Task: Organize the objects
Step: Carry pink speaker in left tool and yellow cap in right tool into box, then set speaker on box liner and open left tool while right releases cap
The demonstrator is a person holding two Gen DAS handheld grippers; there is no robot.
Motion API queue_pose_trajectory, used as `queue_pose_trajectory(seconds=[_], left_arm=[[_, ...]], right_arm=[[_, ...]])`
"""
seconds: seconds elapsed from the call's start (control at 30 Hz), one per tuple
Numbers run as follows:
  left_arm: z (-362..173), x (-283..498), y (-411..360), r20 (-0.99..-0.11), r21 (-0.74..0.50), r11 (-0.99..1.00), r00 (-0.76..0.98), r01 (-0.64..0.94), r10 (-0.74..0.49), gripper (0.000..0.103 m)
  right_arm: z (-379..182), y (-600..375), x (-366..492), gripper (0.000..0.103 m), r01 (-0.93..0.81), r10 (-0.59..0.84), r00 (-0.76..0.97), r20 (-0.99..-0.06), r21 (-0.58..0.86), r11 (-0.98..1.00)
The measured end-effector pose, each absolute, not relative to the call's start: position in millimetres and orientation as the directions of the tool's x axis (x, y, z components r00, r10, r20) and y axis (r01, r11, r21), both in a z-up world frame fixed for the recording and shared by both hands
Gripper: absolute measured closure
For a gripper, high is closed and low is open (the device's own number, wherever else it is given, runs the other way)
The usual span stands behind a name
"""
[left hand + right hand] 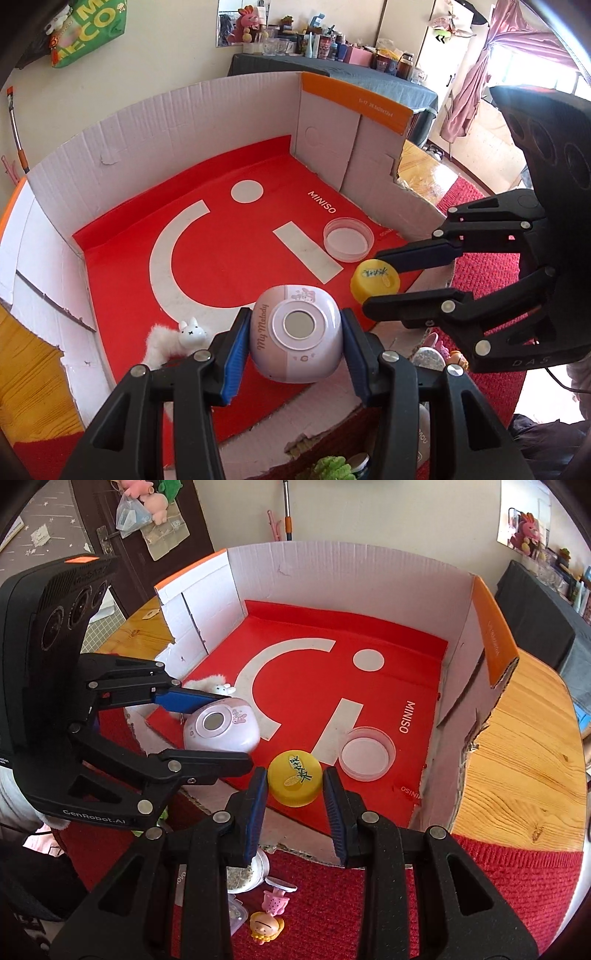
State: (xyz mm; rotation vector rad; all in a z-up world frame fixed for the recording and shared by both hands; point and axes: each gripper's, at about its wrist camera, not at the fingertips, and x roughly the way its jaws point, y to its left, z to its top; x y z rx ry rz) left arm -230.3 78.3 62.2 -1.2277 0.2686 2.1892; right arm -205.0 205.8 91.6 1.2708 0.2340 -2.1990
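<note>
Grippers both loaded over the cardboard box [166, 122]: my L gripper [293, 354] clamps the pink My Melody gadget [295, 332], R gripper [295, 805] pinches the yellow lid [294, 782]. Both items sit above the red floor near box's open front edge; clear round dish [365, 753] lies on floor just beside lid

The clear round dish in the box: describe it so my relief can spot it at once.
Find the open cardboard box with the red MINISO sheet lining its floor. On that sheet, beside the white bar of the logo and just beyond the yellow lid between the right gripper's fingers, lies the clear round dish. It alone is transparent, shallow and empty, and no gripper holds it.
</note>
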Motion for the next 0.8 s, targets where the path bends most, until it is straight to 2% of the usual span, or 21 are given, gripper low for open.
queue_pose_trajectory(seconds=[0.3, 0.8], left_arm=[[49.0, -239.8, 84.3, -0.852, -0.119, -0.789, -0.346, -0.603, 0.393, 0.054], [47.2, -244.2, 87.0, -0.861, -0.113, -0.781, -0.332, -0.614, 0.385, 0.054]], right_arm=[[83.0, 202.7, -212.1, 0.074, 0.578, -0.366, -0.320, -0.874, 0.126, -0.806], [79.9, 209.3, -227.9, 0.073, 0.552, -0.382, -0.214, -0.899, 0.211, -0.807]])
